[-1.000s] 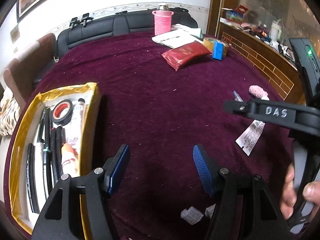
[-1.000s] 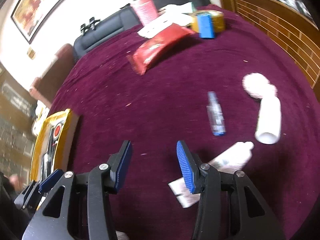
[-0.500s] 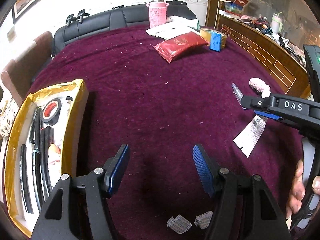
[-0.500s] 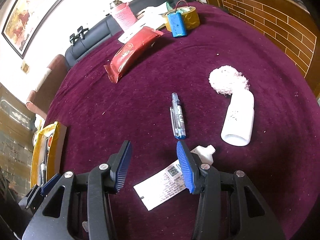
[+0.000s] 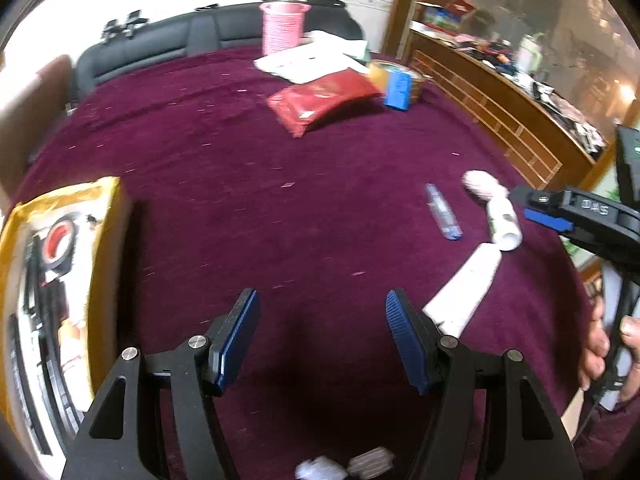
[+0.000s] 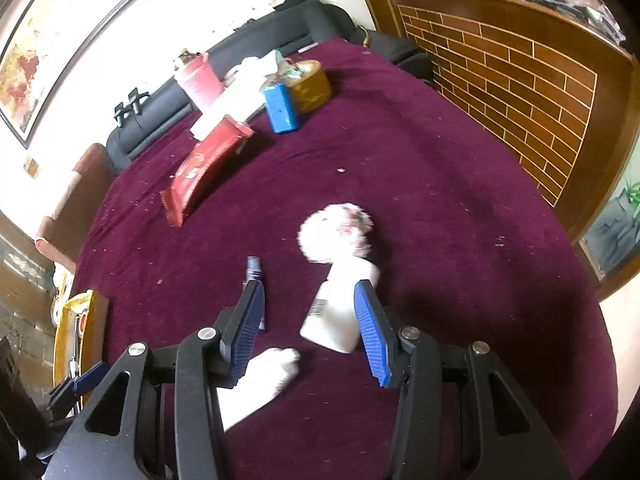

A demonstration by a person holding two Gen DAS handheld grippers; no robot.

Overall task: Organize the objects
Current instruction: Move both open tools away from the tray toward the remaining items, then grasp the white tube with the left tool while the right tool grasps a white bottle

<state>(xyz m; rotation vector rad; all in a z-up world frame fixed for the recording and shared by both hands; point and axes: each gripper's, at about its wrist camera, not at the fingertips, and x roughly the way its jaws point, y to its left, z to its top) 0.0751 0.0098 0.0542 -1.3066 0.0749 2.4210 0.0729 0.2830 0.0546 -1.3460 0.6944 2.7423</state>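
Yellow tray [image 5: 108, 216] holding red tape roll [image 5: 60, 240] and black cables [image 5: 28, 344], left tool [image 5: 320, 332] and right tool [image 6: 308, 332] both parted, empty.

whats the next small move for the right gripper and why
Probably lower the right gripper onto the white bottle and close. Its jaws are open with nothing gripped, and the bottle lies on its side on the cloth, framed between the blue pads with the right pad overlapping it. The pen and tube lie close by on the left, so go straight down to avoid nudging them.
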